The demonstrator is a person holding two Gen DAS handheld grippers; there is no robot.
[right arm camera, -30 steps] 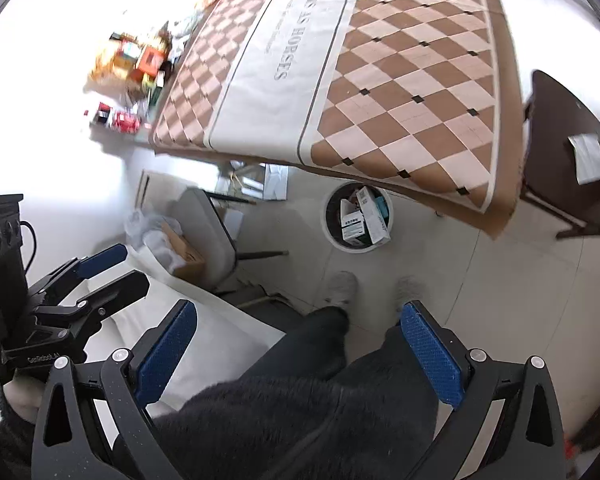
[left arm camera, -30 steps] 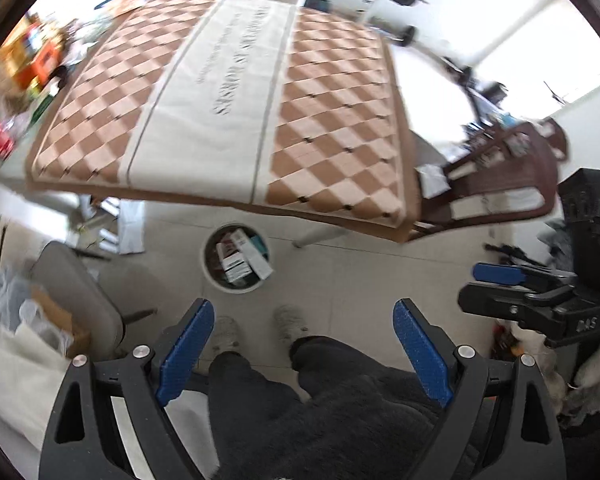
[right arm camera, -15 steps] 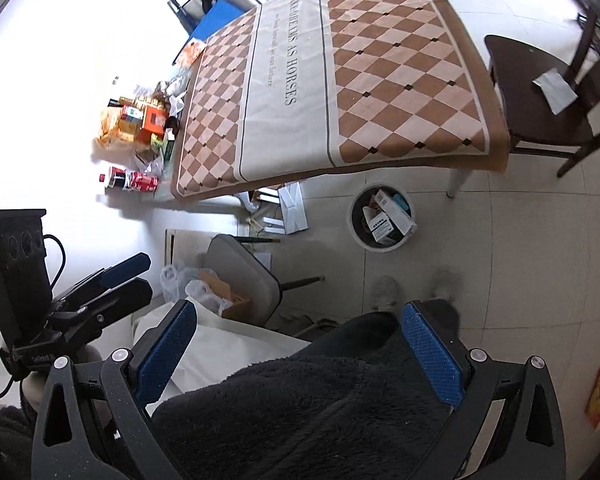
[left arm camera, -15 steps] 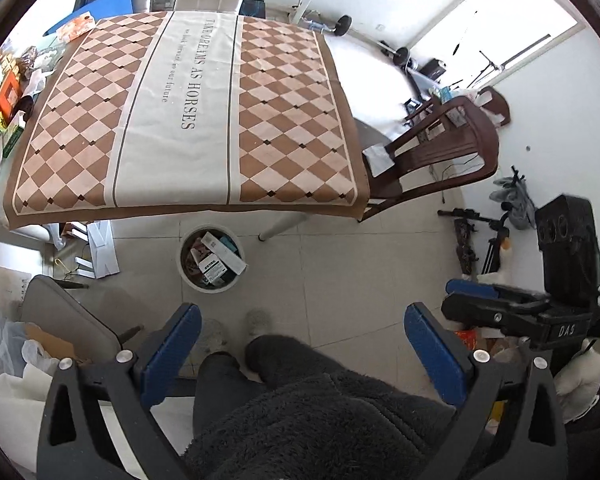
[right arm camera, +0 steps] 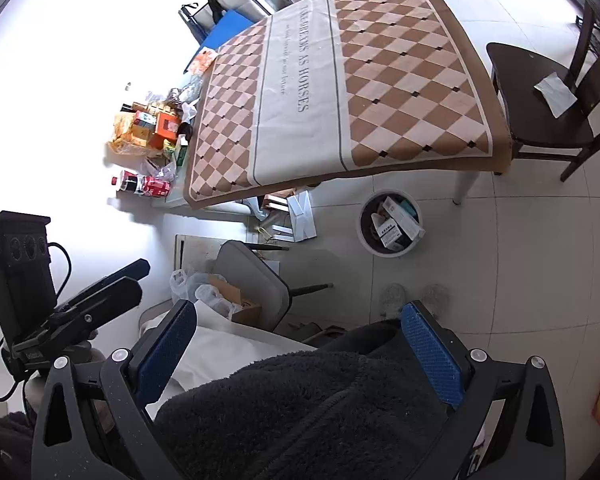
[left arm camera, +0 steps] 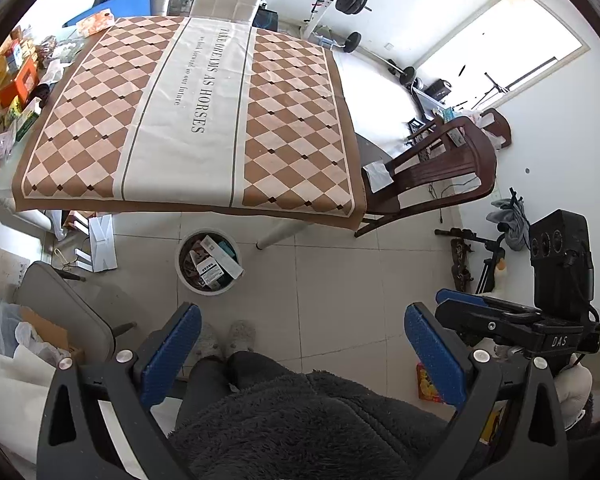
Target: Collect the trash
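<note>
Left gripper (left arm camera: 300,354) and right gripper (right arm camera: 298,354), fingers spread and empty, above bare tiled floor (left arm camera: 340,280); round white box-filled wastebasket (left arm camera: 208,260) below the checked tablecloth's (left arm camera: 188,120) near edge

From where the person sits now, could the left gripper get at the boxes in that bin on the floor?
Probably yes. The left gripper is open and empty, and the bin stands uncovered on bare floor past the feet, boxes sticking up. It would need lowering.
</note>
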